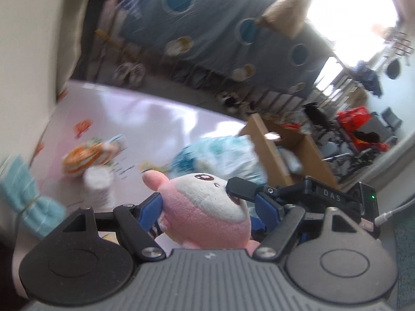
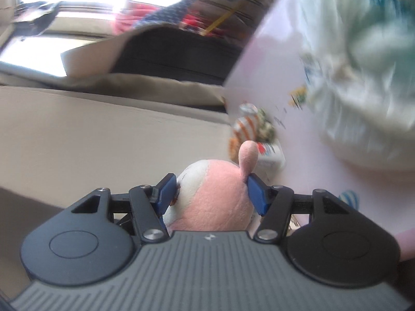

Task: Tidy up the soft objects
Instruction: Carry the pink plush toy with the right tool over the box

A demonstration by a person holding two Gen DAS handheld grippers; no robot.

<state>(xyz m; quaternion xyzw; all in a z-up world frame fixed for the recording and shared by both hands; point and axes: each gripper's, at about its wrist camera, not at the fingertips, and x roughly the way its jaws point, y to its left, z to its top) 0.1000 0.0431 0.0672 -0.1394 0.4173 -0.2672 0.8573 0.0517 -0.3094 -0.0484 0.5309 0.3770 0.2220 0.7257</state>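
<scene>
Both grippers are on the same toy here: the left gripper [image 1: 207, 202] has its blue pads pinching the round pink-and-white plush animal [image 1: 207, 207] across the head, and the right gripper [image 2: 211, 194] pinches the same plush [image 2: 215, 202] from the other side, one pad at the white face, one just under the stubby pink ear. It looks light and squashy, so it should give under the pads rather than slip; the fat middle of the head seems the safest hold, since the thin ear would likely just fold. It's a soft fleecy ball, pink body, cream face patch, small dark embroidered eyes. It's held up off the pale pink patterned bedsheet [image 1: 145, 114], between the two grippers. Behind it, blurred, lie an orange-and-white striped soft bundle [image 1: 88, 155], a blue-and-white fluffy heap [image 1: 220, 153] and an open brown cardboard box [image 1: 272, 150].
</scene>
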